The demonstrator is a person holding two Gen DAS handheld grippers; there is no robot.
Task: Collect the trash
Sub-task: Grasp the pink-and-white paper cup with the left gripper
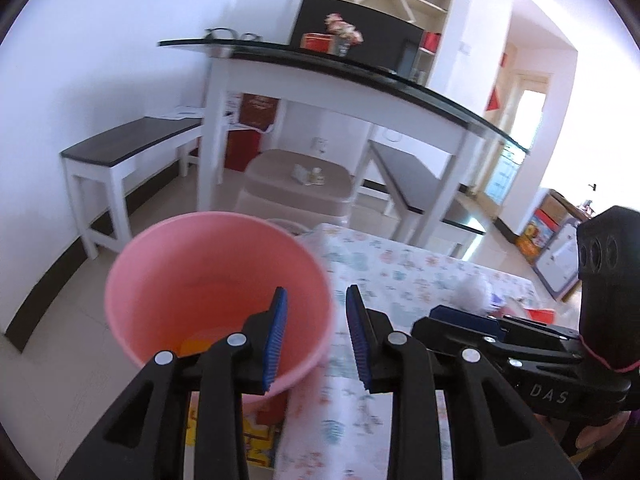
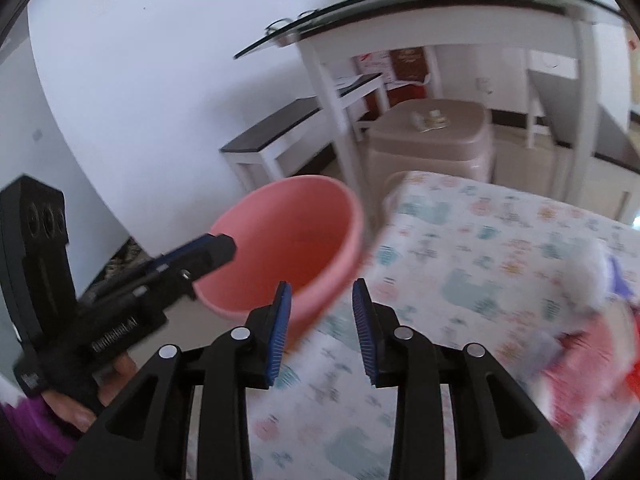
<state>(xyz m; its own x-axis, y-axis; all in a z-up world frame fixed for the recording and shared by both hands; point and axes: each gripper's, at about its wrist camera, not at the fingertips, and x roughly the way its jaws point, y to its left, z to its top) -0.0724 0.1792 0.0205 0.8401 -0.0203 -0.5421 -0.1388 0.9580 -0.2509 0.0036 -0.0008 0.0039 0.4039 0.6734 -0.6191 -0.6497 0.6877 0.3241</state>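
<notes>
One pink bucket (image 1: 218, 292) stands left of the table (image 1: 400, 276). Left gripper (image 1: 316, 338) and right gripper (image 2: 322, 330) are both spread, holding nothing

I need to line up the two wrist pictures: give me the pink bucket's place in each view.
Left wrist: the pink bucket fills the lower left centre, behind the left finger pad.
Right wrist: it sits centre, tilted, just left of the patterned cloth.
Shared landmark: the beige stool under the white table.
</notes>
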